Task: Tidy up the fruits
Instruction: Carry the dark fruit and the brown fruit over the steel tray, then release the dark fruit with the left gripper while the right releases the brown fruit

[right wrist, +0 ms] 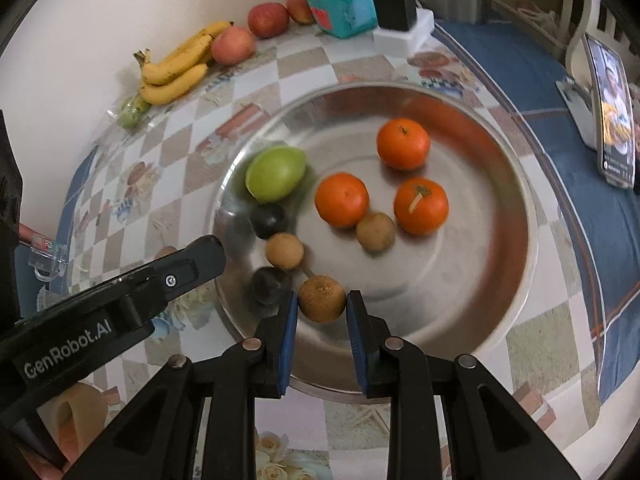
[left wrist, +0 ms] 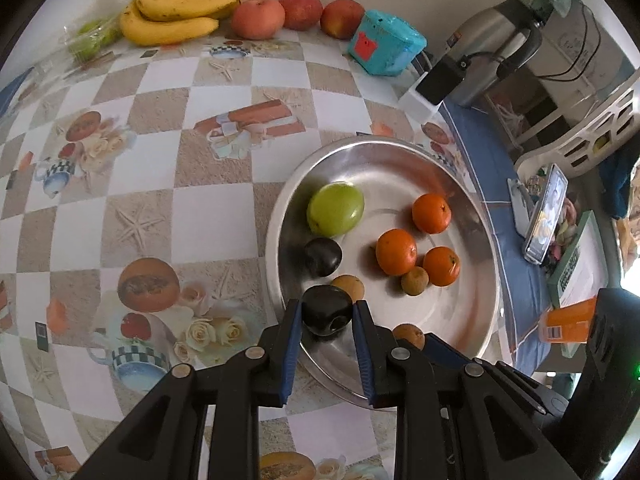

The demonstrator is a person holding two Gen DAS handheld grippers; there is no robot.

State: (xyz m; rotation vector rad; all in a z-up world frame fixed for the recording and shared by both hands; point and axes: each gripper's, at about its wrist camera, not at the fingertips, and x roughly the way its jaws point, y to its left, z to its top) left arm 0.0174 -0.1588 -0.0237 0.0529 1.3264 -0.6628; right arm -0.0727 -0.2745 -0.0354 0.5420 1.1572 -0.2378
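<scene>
The left gripper (left wrist: pixel 326 314) squeezes a dark plum (left wrist: pixel 327 314) in its blue fingers (left wrist: pixel 291 344) over the silver plate (left wrist: pixel 472 320) — at the rim near six o'clock. The right gripper (right wrist: pixel 322 300) pinches a brown kiwi (right wrist: pixel 321 298) there too. Further in lie three oranges (right wrist: pixel 341 199) and a green fruit (right wrist: pixel 275 174) at ten o'clock. Farthest, bananas (left wrist: pixel 180 10) and apples (left wrist: pixel 258 18) line the worktop (left wrist: pixel 160 184) by the wall.

My left wrist camera looks steeply down along its fingers (left wrist: pixel 294 344), close over the round steel tray's (left wrist: pixel 400 152) near rim; my right wrist camera does likewise from beside it; both share the tray and the checkered bench (right wrist: pixel 296 60).
</scene>
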